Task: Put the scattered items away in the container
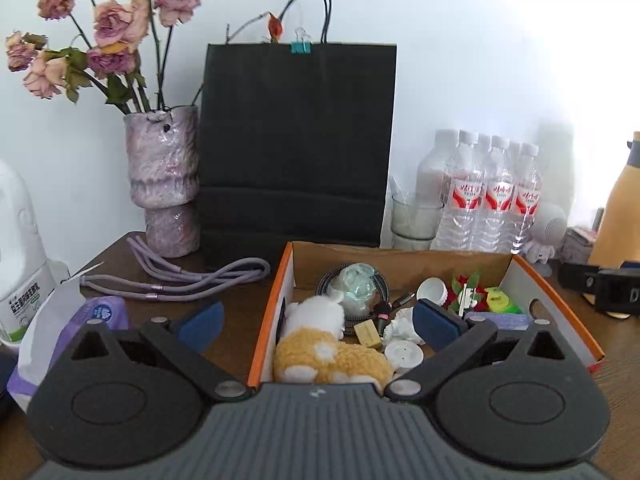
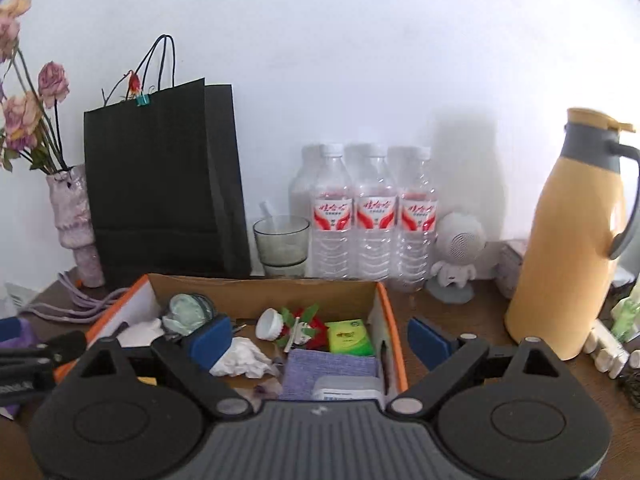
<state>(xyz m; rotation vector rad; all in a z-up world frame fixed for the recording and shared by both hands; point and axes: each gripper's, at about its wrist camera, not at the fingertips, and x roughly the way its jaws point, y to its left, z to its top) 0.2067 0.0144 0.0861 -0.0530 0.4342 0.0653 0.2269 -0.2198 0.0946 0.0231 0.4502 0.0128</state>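
The left gripper (image 1: 318,322) hangs with its fingers spread wide and nothing between the pads, straddling the near left wall of the cardboard box (image 1: 276,292). The box sits on the brown table (image 1: 116,256), holding a plush toy (image 1: 324,344), a crumpled tissue (image 2: 244,356), a white cap (image 2: 269,323), a green packet (image 2: 349,337) and a purple cloth (image 2: 330,372). The right gripper (image 2: 322,340) also stands wide apart and empty, over the box's right wall. At twelve o'clock behind the box stand a black bag (image 1: 296,140) and water bottles (image 2: 374,216); at two o'clock, a yellow jug (image 2: 568,248).
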